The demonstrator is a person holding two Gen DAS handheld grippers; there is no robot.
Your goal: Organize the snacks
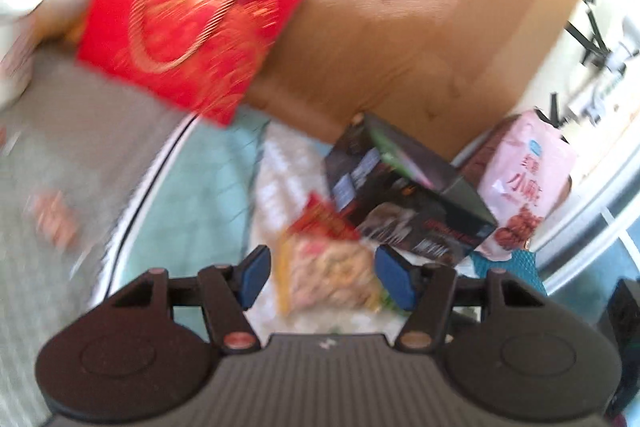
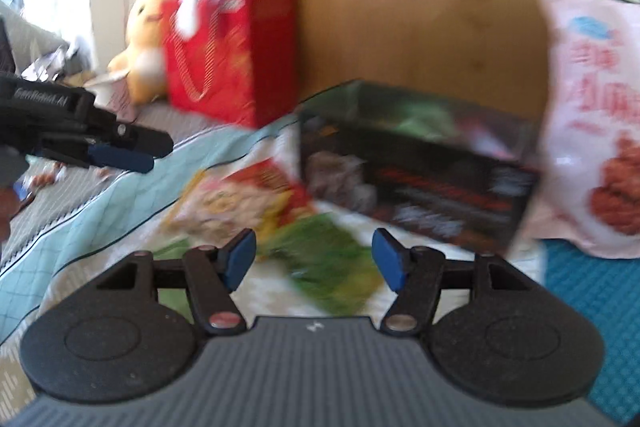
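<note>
Both views are motion-blurred. A black box with open top lies on the bed against a wooden headboard; it also shows in the right wrist view. A red and yellow snack bag lies in front of it, between my left gripper's open fingers. In the right wrist view the same bag lies beside a green snack bag, which sits between my right gripper's open fingers. A pink snack bag leans right of the box, also in the right wrist view. The left gripper shows at left there.
A red gift bag stands against the headboard with plush toys beside and on top of it. Light blue and grey bedding covers the bed. A teal mesh surface lies at the right.
</note>
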